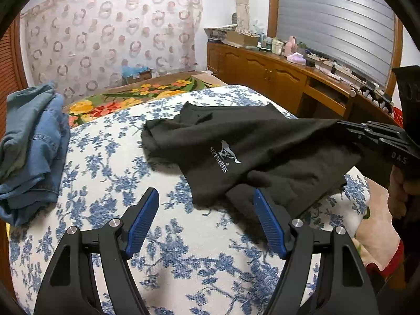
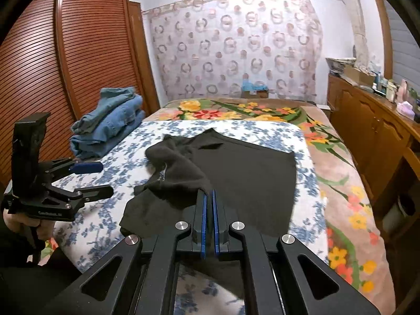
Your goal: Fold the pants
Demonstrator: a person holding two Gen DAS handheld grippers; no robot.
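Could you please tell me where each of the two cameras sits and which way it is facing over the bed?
Left wrist view: sits on the left gripper, open above the blue-flowered blanket, looking across the bed toward the dresser; the right gripper enters from the right, shut on the black pants.
Right wrist view: sits on the right gripper, looking up the bed toward the curtain; the left gripper and hand show at left.
Shared: the black pants, folded jeans, blanket, curtain, dresser.
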